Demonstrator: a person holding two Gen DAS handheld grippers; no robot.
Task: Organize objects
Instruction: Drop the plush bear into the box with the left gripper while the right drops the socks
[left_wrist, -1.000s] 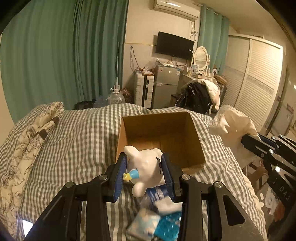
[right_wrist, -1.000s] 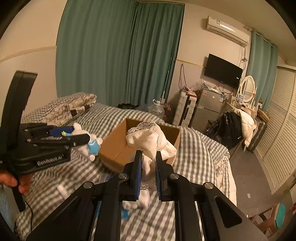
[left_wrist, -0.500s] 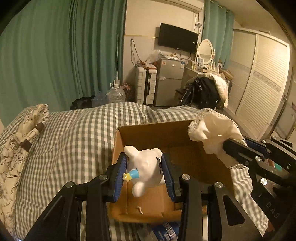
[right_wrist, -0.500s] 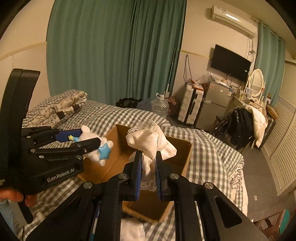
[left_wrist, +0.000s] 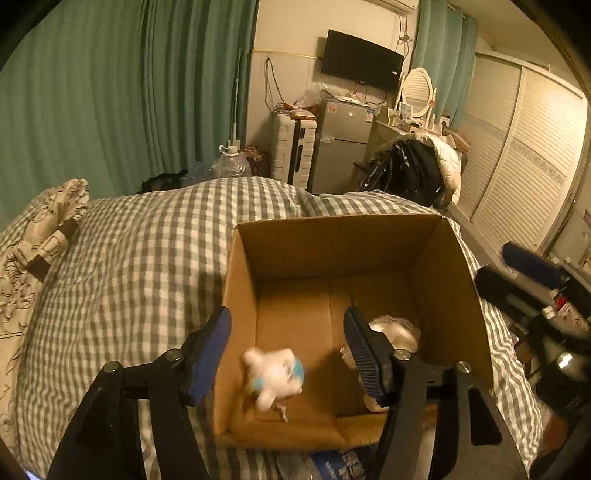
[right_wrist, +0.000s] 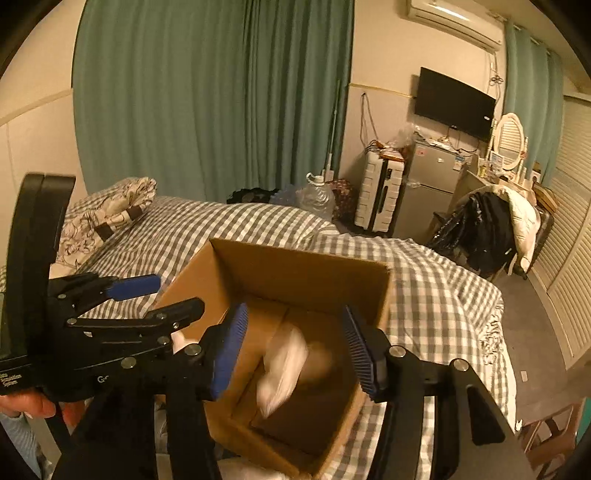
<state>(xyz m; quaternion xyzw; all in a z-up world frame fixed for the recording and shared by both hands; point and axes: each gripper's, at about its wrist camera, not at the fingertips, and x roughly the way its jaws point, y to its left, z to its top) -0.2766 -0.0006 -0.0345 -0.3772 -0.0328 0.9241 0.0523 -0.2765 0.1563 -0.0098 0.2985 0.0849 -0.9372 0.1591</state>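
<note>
An open cardboard box sits on the checked bed; it also shows in the right wrist view. My left gripper is open above the box's near left side. A white plush toy with blue trim is blurred in mid-fall between its fingers, inside the box. My right gripper is open over the box. A white lacy cloth is blurred, dropping into the box; it shows in the left wrist view at the box's right side. The left gripper shows at the box's left.
The grey-white checked duvet covers the bed. A floral pillow lies at the left. Blue packets lie on the bed in front of the box. A chair with clothes, fridge and suitcase stand beyond the bed.
Both grippers moved over the box and opened. The plush toy left the left gripper and the white cloth left the right gripper; both are falling into the box.
</note>
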